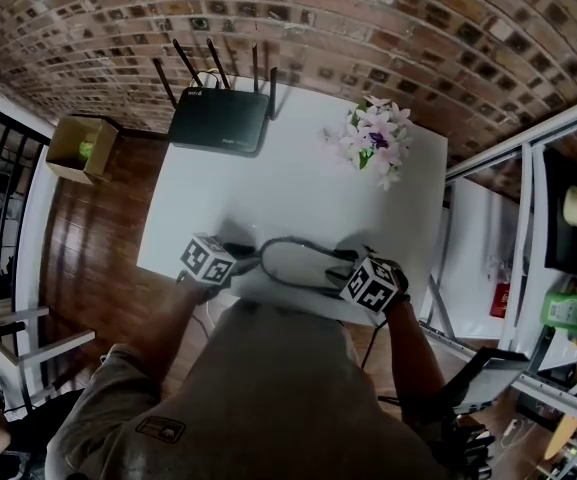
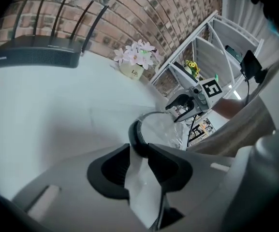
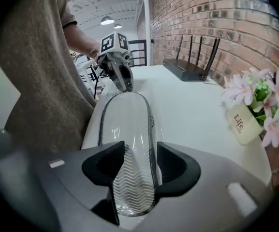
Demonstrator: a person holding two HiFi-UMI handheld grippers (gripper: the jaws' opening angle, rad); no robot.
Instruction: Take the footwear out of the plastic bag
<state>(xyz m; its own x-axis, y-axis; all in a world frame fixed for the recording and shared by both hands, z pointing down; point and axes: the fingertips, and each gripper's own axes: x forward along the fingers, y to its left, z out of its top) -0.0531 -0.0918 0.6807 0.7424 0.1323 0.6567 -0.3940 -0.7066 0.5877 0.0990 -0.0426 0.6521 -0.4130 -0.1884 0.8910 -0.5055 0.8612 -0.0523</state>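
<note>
The footwear (image 3: 129,173) was a flat slipper with a pale sole ribbed in chevrons and a dark rim. It sat inside the plastic bag (image 3: 124,115), a clear, glossy film lying close over it. In the right gripper view it ran lengthwise from bottom centre up to mid-frame, sole facing the camera. In the head view it lay at lower centre, along the near edge of the white worktop (image 1: 298,178)
</note>
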